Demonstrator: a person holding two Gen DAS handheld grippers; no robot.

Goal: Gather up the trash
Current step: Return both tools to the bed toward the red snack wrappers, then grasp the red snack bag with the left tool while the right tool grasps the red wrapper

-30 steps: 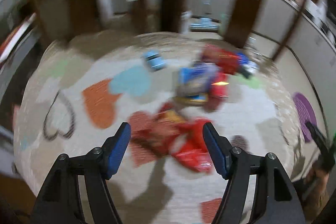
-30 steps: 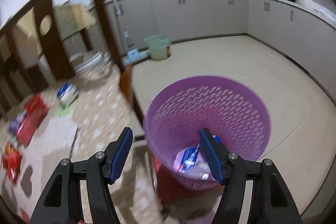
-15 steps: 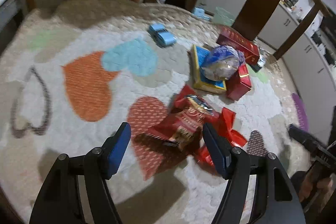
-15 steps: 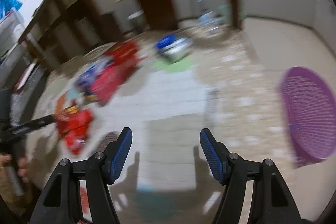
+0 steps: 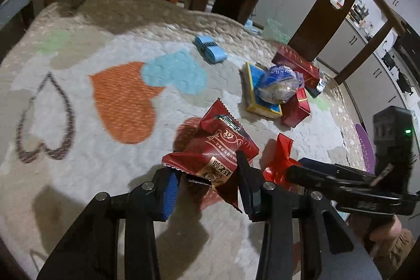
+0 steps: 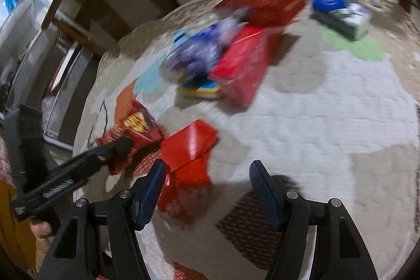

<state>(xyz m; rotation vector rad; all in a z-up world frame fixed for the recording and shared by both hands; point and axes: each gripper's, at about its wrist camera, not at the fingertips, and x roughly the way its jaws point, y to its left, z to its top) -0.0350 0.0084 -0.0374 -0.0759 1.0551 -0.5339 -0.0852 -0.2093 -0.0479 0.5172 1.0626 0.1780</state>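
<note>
A snack wrapper (image 5: 215, 148) lies on the rug (image 5: 78, 175) between the left gripper's (image 5: 204, 190) fingers (image 5: 168, 190). Just right of it sits a crumpled wrapper (image 5: 279, 162), with the right gripper (image 6: 207, 188) over it. Behind them — a pile of boxes (image 5: 296, 106) with a bag (image 5: 278, 83) on top; left of that, a toy car (image 5: 210, 47).

Left claw (image 5: 207, 190) has been closed in around the red snack packet (image 5: 215, 156); right claw (image 6: 207, 190) has been swung from the basket to the red wrapper (image 6: 189, 148).
</note>
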